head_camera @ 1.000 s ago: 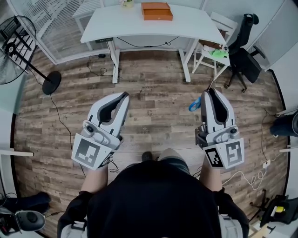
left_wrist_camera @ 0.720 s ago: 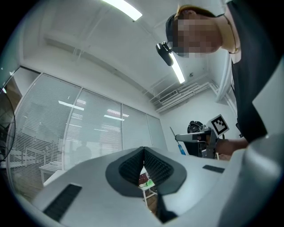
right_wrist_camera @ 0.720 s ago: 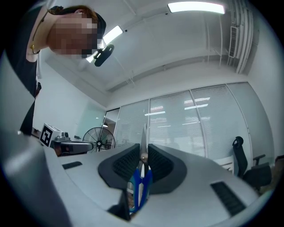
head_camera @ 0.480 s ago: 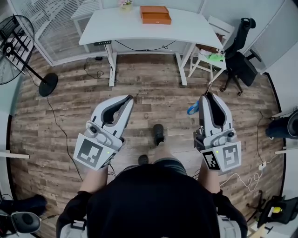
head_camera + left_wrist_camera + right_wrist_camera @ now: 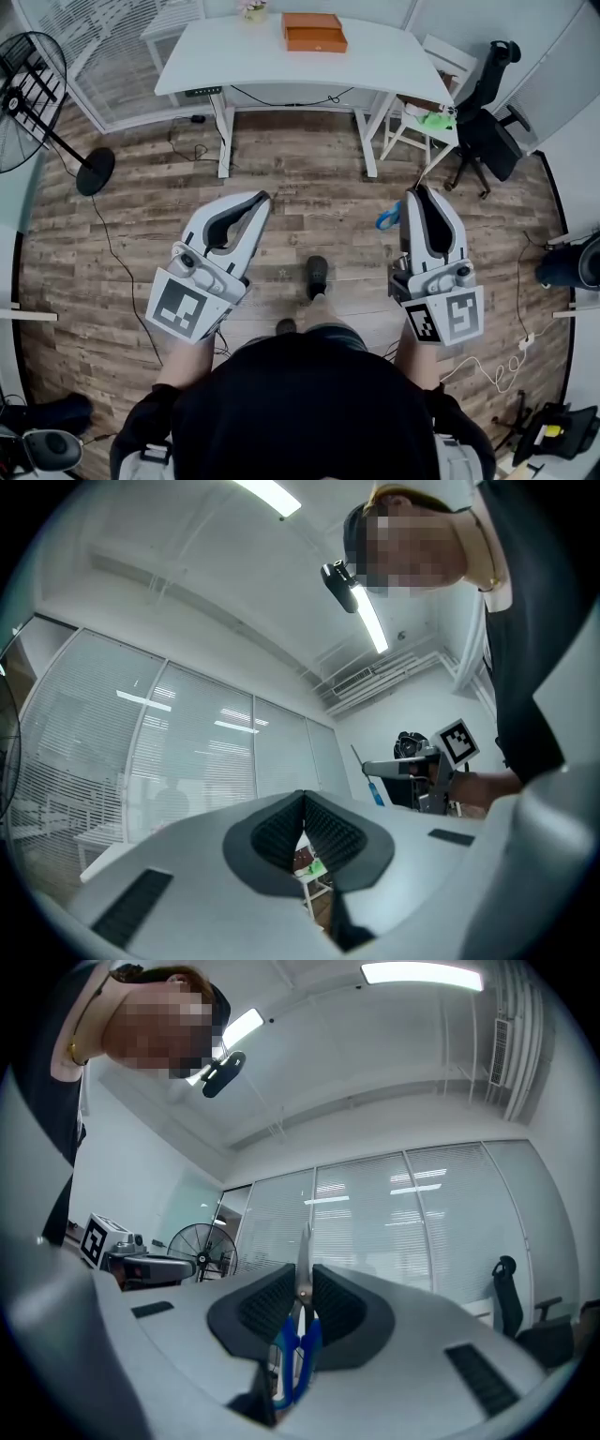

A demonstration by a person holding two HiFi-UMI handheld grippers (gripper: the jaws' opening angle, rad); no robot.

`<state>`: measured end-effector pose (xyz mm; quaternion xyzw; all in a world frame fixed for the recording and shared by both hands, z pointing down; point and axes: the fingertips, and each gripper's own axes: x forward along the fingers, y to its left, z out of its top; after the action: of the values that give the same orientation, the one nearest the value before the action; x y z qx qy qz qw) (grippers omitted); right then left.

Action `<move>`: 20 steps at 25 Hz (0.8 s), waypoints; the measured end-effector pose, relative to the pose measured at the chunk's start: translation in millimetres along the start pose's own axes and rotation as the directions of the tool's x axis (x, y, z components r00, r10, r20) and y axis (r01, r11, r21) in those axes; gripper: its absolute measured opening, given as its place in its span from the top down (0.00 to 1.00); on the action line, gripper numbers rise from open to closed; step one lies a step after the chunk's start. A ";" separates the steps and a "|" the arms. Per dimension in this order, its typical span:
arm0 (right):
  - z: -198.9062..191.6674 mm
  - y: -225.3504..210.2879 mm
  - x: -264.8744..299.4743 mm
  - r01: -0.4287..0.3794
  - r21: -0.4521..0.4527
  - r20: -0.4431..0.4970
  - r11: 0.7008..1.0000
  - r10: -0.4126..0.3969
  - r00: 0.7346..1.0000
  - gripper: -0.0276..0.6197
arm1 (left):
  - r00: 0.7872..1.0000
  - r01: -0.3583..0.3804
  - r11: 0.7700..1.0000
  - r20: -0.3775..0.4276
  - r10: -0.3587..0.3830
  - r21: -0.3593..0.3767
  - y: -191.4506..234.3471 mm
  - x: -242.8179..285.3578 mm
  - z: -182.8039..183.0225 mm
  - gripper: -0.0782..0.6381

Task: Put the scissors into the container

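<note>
1. Far left, a standing fan (image 5: 28, 84) stood on the wooden floor (image 5: 300, 178), close to its left edge.
2. Next came the left gripper (image 5: 260, 198), held out over the floor. Its own view showed the jaws closed tip to tip, with nothing between them.
3. Straight ahead, the white desk (image 5: 234, 56) carried the orange box (image 5: 314, 31) at its far edge, about midway along and well apart from both grippers.
4. The scissors (image 5: 387, 217) were not in it. They sat clamped in the right gripper (image 5: 418, 193), out over the floor.
5. The right gripper view told it plainly: pads pressed on the blades, the points poking up past the fingertips, the blue handles hanging below the jaws.
6. Far right, a white chair (image 5: 427, 112) and a black office chair (image 5: 492, 127) stood by the desk's right end.
</note>
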<state>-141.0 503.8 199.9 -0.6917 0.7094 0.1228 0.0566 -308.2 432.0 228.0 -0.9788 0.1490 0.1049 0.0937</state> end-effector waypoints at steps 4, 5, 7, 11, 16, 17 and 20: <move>-8.1 -14.6 17.5 -0.005 0.007 0.004 1.000 0.005 1.000 0.86 | 1.000 -0.006 1.000 0.000 0.006 -0.003 10.2 19.2 -6.4 0.87; -9.9 -19.6 22.0 -0.003 0.009 0.008 1.000 0.003 1.000 0.86 | 1.000 -0.004 1.000 0.008 0.004 -0.006 12.8 25.1 -6.6 0.87; -13.8 -31.8 31.3 0.010 0.014 0.019 1.000 -0.010 1.000 0.86 | 1.000 -0.014 1.000 0.009 0.014 -0.006 21.7 36.1 -11.5 0.87; -24.5 -51.4 56.5 -0.001 0.024 0.021 1.000 0.001 1.000 0.86 | 1.000 -0.027 1.000 -0.010 0.027 -0.013 36.7 58.9 -25.2 0.87; -33.6 -74.7 87.9 -0.034 0.030 0.024 0.999 0.034 0.999 0.86 | 0.996 -0.081 0.997 -0.026 0.081 0.007 62.3 83.7 -33.8 0.87; -35.6 -80.1 94.5 -0.039 0.033 0.025 0.999 0.038 0.999 0.86 | 0.996 -0.088 0.996 -0.028 0.089 0.010 67.8 90.1 -35.2 0.87; -41.9 -96.7 113.8 -0.048 0.040 0.022 0.998 0.047 0.999 0.86 | 0.994 -0.103 0.995 -0.028 0.104 0.012 83.0 109.4 -39.4 0.87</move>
<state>-45.1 381.9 202.5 -0.6721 0.7273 0.1169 0.0754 -224.9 315.9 227.7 -0.9707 0.2014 0.0948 0.0910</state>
